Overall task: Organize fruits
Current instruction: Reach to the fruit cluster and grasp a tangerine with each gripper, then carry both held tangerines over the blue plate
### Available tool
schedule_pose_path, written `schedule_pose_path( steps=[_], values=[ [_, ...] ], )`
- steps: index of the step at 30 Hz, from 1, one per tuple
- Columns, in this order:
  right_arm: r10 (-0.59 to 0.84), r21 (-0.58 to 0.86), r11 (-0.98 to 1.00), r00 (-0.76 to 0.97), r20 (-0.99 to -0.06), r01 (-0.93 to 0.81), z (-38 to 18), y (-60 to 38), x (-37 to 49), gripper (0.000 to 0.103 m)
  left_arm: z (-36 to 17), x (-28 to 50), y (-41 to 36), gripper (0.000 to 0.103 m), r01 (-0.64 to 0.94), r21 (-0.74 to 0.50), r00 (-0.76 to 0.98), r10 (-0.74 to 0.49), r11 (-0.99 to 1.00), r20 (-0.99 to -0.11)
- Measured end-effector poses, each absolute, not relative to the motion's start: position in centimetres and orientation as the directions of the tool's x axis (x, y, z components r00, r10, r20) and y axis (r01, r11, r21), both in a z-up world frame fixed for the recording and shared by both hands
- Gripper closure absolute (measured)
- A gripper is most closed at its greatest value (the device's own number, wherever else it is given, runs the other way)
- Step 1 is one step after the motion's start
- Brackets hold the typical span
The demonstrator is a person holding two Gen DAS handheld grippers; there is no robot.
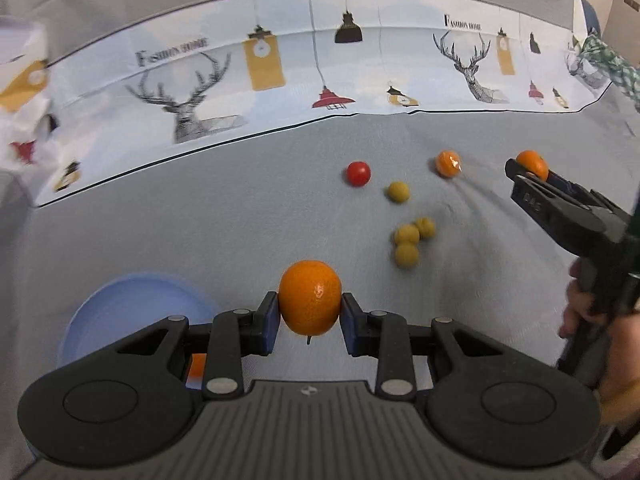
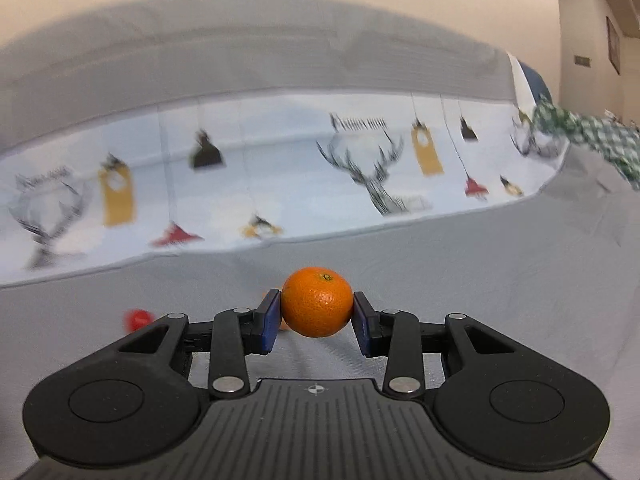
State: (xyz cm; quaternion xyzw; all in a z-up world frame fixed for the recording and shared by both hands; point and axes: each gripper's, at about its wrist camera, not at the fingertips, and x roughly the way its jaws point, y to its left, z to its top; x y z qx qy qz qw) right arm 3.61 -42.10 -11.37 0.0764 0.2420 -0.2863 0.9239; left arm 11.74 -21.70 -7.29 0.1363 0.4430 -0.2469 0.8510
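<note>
My left gripper is shut on an orange mandarin, held up above the grey cloth. Just to its lower left sits a light blue bowl, with an orange fruit showing behind the left finger. My right gripper is shut on a second mandarin; the left wrist view also shows this gripper at the right, lifted with its fruit. On the cloth lie a third mandarin, a red tomato and several small yellow-green fruits.
The fruits lie on a grey cloth. A pale printed sheet with deer and lamps runs along its far side. A green checked cloth lies at the far right. A person's hand grips the right tool.
</note>
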Motion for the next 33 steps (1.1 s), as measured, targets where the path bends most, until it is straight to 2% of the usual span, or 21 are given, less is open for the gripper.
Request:
schedule_pose_path(
  steps=[10,14,18,24,33],
  values=[
    [-0.140,0.135,0.956,0.808,-0.573,0.261,-4.2,-30.3,-4.5,0.064,-3.1,4.0,-10.8,0.067,0.474,0.026,0.540,-0.268,0.880,-0.798],
    [-0.006,0.190,0.972,0.821,-0.571,0.138,-1.9,-25.0,-6.2,0.064,-2.0,1.8,-6.1,0.067,0.399,0.019,0.563,-0.229,0.917,-0.794],
    [0.091,0.185,0.983,0.827,-0.554,0.015,-0.2,-20.5,-7.8,0.064,-0.9,0.0,-2.0,0.067,0.334,0.008,0.602,-0.207,0.943,-0.772],
    [0.156,0.137,0.986,0.816,-0.556,-0.095,1.2,-15.7,-10.2,0.064,0.2,-2.5,2.6,0.067,0.261,-0.026,0.642,-0.193,0.965,-0.742],
    [0.149,0.091,0.989,0.833,-0.533,-0.118,2.9,-13.6,-11.6,0.064,1.4,-4.1,5.2,0.067,0.230,-0.071,0.673,-0.212,0.970,-0.709]
  ],
)
